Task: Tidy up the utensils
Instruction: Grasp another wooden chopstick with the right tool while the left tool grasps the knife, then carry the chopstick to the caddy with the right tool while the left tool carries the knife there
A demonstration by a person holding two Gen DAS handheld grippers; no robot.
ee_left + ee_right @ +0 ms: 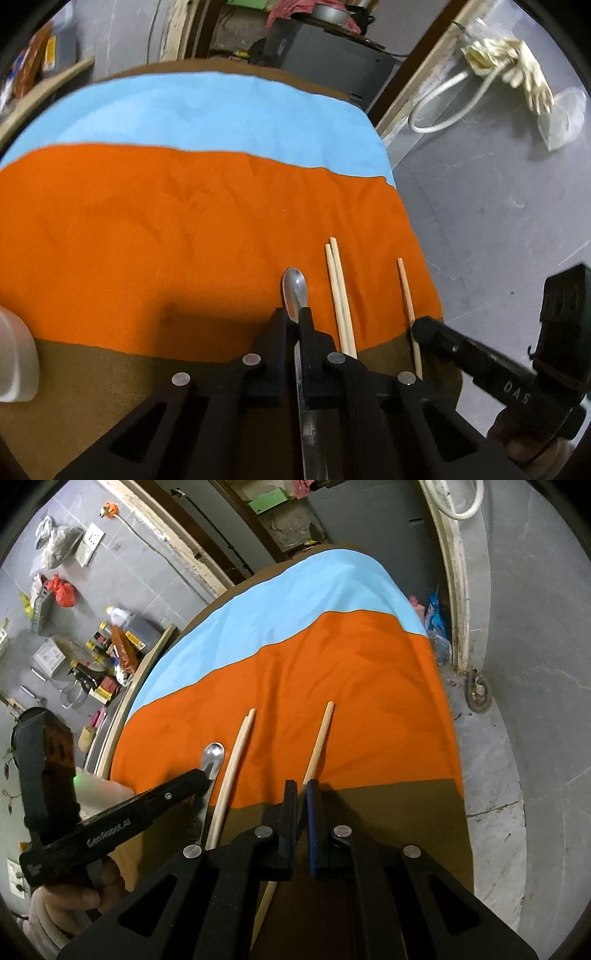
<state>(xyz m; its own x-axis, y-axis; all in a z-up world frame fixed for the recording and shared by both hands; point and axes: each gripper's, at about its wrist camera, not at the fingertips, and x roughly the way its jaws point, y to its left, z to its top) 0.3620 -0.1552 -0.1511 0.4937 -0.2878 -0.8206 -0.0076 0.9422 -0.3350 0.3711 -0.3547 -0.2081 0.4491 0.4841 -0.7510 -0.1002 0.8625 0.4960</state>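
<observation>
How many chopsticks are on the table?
3. Two chopsticks lie side by side just right of the spoon that the left claw grips. The third chopstick lies apart, further right, clamped in the right claw. None seem hidden.

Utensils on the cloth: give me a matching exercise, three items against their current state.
Items:
1. spoon
2. single chopstick
3. chopstick pair

States:
A. lying free on the orange cloth, side by side
B. clamped in the left gripper
C. clamped in the right gripper

Pairs: 1-B, 2-C, 3-A
</observation>
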